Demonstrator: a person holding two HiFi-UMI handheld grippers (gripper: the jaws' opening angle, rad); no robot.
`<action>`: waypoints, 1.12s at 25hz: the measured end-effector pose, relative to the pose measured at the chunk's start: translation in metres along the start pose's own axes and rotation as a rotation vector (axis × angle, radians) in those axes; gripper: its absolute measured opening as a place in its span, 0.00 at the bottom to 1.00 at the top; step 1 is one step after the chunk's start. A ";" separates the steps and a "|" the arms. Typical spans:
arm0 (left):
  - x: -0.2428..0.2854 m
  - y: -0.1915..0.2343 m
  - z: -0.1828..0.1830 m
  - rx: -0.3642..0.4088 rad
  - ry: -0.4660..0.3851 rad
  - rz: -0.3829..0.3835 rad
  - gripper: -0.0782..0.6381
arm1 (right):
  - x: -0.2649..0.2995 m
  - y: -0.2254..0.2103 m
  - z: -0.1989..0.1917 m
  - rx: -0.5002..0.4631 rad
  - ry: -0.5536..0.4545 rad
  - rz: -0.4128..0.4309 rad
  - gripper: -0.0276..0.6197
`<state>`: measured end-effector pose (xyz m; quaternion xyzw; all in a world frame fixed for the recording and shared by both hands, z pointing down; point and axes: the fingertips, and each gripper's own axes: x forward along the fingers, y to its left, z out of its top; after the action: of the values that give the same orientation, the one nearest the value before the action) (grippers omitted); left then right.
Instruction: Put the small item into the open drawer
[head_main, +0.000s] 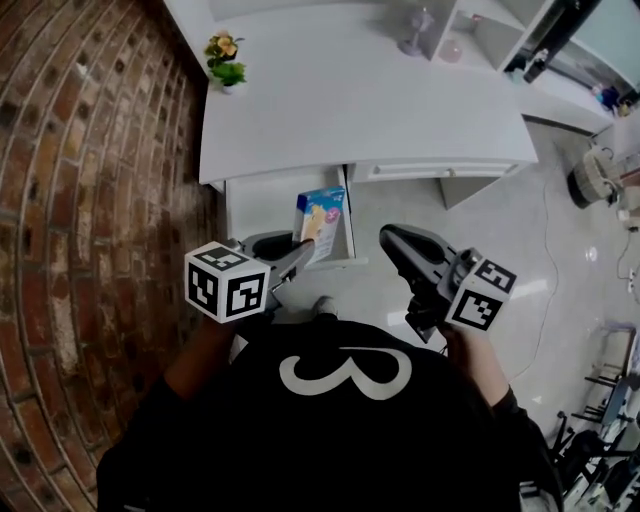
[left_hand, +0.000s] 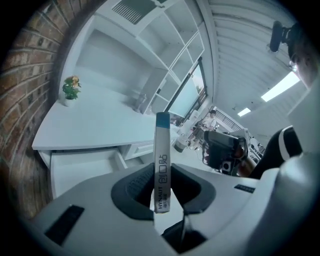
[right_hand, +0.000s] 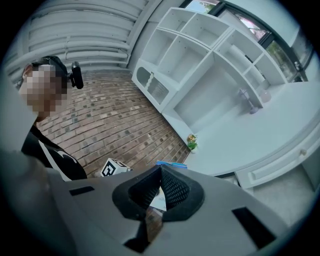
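The small item is a flat blue and white box (head_main: 320, 220) (left_hand: 162, 142), which stands upright and edge-on between the jaws of my left gripper (head_main: 303, 247) (left_hand: 162, 185), shut on its lower end. In the head view the box hangs over the front of the open white drawer (head_main: 262, 205) (left_hand: 82, 170) under the desk's left end. My right gripper (head_main: 393, 240) (right_hand: 160, 175) is to the right of the drawer, over the floor, with its jaws shut and nothing between them. The right gripper view catches the box's blue edge (right_hand: 171, 163).
The white desk (head_main: 370, 110) bears a small potted plant (head_main: 225, 60) (left_hand: 71, 90) at its left back and a vase (head_main: 415, 30) near the shelves. A brick wall (head_main: 90, 170) runs along the left. A shut drawer (head_main: 430, 170) lies right of the open one.
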<state>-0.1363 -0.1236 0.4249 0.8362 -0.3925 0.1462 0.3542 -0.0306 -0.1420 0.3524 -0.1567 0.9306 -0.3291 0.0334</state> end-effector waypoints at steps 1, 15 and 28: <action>0.004 0.008 -0.002 0.001 0.015 0.007 0.23 | 0.003 -0.004 0.000 0.005 -0.001 -0.010 0.06; 0.067 0.103 -0.032 0.127 0.253 0.113 0.23 | 0.014 -0.055 -0.009 0.073 -0.012 -0.130 0.06; 0.125 0.162 -0.071 0.257 0.485 0.171 0.23 | 0.001 -0.105 -0.003 0.139 -0.063 -0.239 0.06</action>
<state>-0.1763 -0.2136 0.6179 0.7787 -0.3436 0.4200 0.3150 -0.0038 -0.2180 0.4204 -0.2740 0.8788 -0.3893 0.0340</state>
